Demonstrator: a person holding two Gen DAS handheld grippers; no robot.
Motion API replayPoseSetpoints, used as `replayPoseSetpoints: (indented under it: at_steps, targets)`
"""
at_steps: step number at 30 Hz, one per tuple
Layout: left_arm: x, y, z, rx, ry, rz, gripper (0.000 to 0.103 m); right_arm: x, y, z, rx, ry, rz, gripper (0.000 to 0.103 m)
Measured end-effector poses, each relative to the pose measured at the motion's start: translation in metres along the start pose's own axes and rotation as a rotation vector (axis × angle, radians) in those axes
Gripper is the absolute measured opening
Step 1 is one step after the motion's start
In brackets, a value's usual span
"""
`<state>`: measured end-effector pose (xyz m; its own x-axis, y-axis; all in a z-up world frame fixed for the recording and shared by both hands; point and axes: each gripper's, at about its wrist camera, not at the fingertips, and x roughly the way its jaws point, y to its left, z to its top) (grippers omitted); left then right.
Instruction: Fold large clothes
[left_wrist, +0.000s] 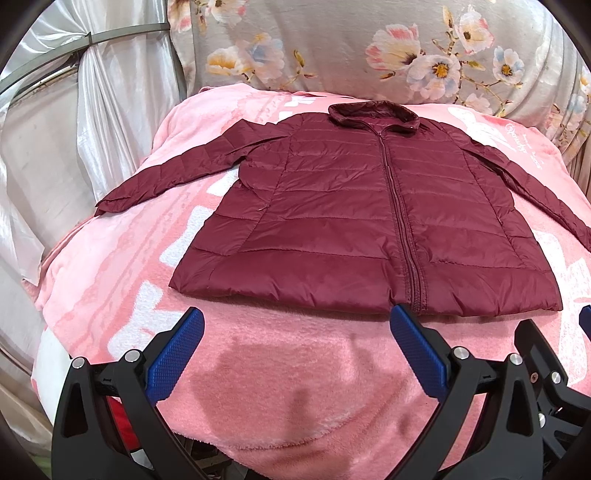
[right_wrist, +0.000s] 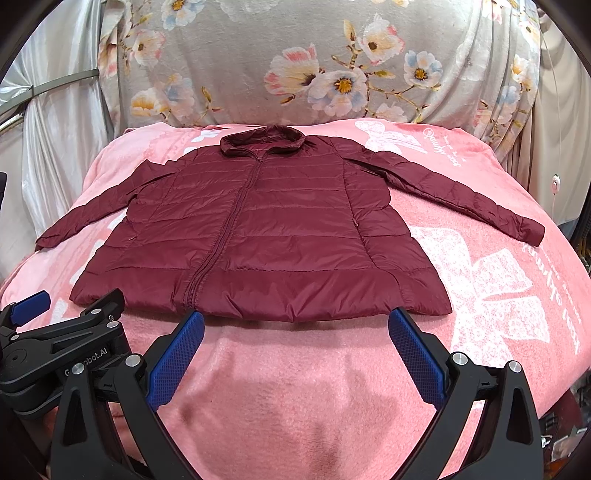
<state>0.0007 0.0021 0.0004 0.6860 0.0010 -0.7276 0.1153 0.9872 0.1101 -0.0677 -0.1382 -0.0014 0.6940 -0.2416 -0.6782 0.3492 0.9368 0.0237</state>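
Note:
A dark red quilted jacket (left_wrist: 351, 218) lies flat and zipped, front up, on a pink blanket (left_wrist: 288, 387), collar at the far side, both sleeves spread outward. It also shows in the right wrist view (right_wrist: 266, 236). My left gripper (left_wrist: 297, 317) is open and empty, hovering just short of the jacket's hem, left of the zip. My right gripper (right_wrist: 295, 319) is open and empty, just short of the hem, right of the zip. The left gripper's body (right_wrist: 62, 332) shows at the left of the right wrist view.
A grey floral cloth (right_wrist: 295, 62) rises behind the blanket (right_wrist: 295, 406). White shiny curtain fabric (left_wrist: 92, 129) hangs at the left. The blanket has white printed patterns (right_wrist: 498, 295) on the right. The blanket's front edge drops off below the grippers.

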Motion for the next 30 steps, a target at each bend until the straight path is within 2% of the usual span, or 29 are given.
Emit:
replayPoseSetpoints:
  at_steps: [18,19,30]
  targets:
    - [0.000,0.000,-0.001,0.002,0.000,0.002,0.098,0.002,0.001,-0.001,-0.003,-0.001,-0.002,0.098]
    - [-0.002,0.014,-0.001,0.002,0.000,0.002,0.098,0.002,0.001,-0.001,-0.002,0.000,-0.002,0.098]
    - [-0.004,0.021,-0.004,0.005,0.003,0.002,0.098,0.005,0.000,-0.005,0.001,0.008,0.004,0.098]
